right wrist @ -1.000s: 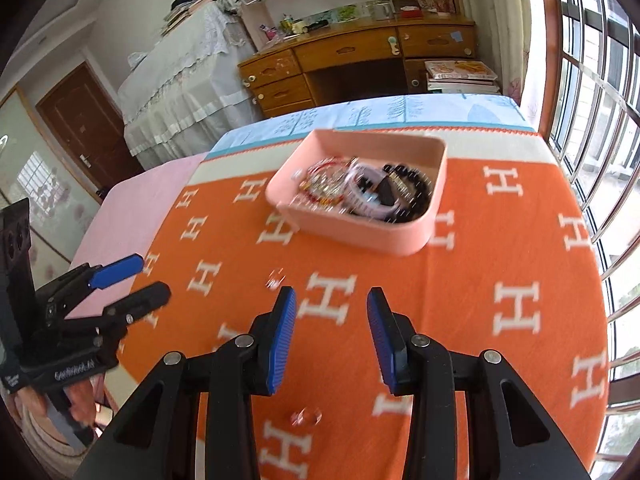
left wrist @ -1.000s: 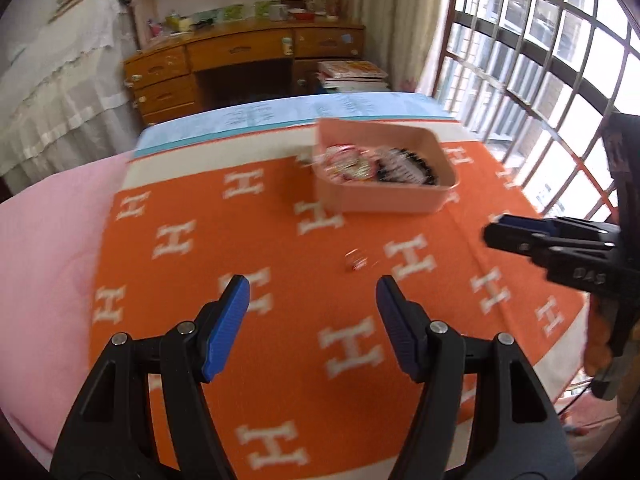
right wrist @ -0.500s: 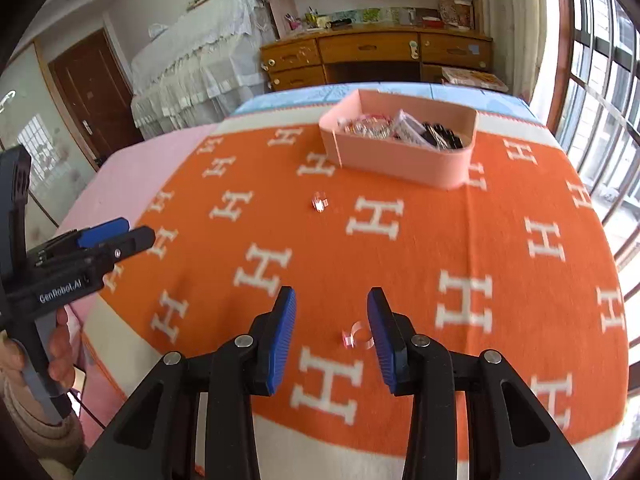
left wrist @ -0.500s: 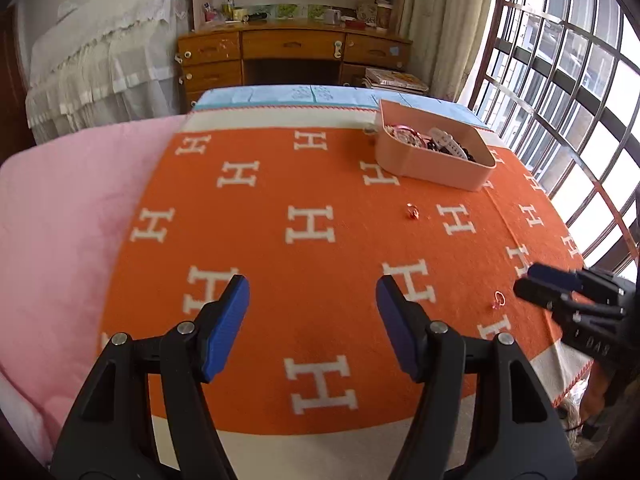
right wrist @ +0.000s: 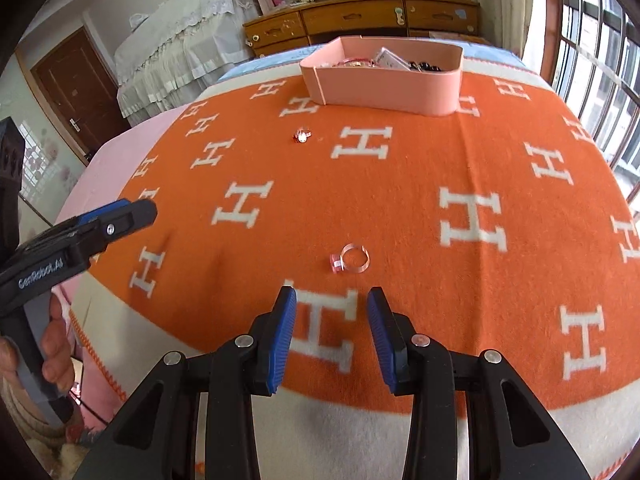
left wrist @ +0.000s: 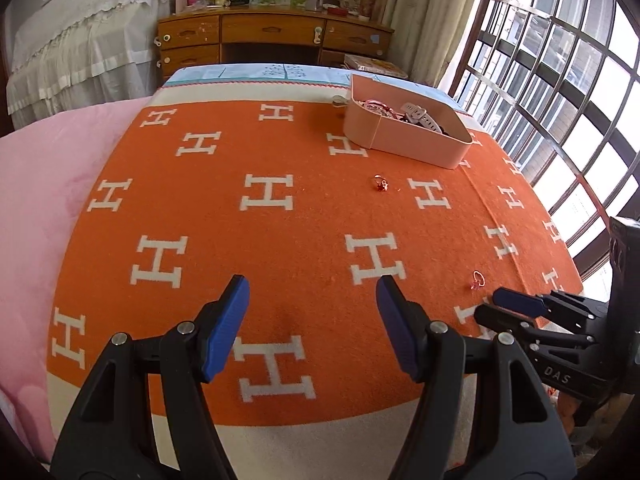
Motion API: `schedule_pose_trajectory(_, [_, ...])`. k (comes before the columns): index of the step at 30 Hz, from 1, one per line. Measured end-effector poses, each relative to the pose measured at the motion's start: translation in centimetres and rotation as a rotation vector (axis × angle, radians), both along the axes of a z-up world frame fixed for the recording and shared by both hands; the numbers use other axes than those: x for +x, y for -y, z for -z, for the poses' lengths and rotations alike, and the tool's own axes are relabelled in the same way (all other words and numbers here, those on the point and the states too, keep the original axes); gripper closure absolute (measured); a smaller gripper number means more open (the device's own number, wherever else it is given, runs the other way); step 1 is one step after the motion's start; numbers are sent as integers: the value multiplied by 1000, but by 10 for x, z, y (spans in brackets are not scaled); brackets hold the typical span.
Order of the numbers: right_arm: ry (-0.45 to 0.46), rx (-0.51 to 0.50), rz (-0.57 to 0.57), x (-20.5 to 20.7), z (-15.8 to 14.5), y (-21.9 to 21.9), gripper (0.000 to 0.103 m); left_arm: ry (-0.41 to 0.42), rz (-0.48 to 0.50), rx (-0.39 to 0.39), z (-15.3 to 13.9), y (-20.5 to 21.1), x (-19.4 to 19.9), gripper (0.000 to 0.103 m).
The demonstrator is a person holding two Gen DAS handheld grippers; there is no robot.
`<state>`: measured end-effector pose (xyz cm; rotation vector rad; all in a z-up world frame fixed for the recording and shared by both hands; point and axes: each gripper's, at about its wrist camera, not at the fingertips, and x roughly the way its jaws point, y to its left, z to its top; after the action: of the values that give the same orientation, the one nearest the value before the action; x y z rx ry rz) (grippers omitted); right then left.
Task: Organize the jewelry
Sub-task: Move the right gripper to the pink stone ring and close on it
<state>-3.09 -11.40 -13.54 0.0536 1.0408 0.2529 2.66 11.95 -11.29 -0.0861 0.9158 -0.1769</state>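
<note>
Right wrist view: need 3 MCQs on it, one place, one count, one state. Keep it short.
1. Where does the near ring lie?
A. inside the pink box
B. on the orange blanket, just ahead of the right gripper
C. on the wooden desk

2. How many loose rings lie on the blanket?
A. one
B. two
C. four

3. What state is the right gripper in?
A. open, holding nothing
B. shut on a ring
C. shut on the box

Key: 1 B, the ring sits on bare blanket ahead of the fingertips. 2 B, the near ring plus a far ring short of the pink box. 3 A, a clear gap shows between the blue pads.
</note>
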Motion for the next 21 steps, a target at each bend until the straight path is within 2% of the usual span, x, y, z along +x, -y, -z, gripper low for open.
schedule_pose_trajectory(9, [83, -77, -50, 23, 3, -23, 66, -34, -12, -19, 12, -4, 10, 40])
schedule_pose_trajectory(14, [132, -159, -108, 26, 7, -32, 71, -53, -11, -6, 19, 0, 17, 40])
schedule_pose_trajectory(21, [167, -195, -155, 24, 10, -30, 83, -70, -1, 25, 24, 10, 28, 40])
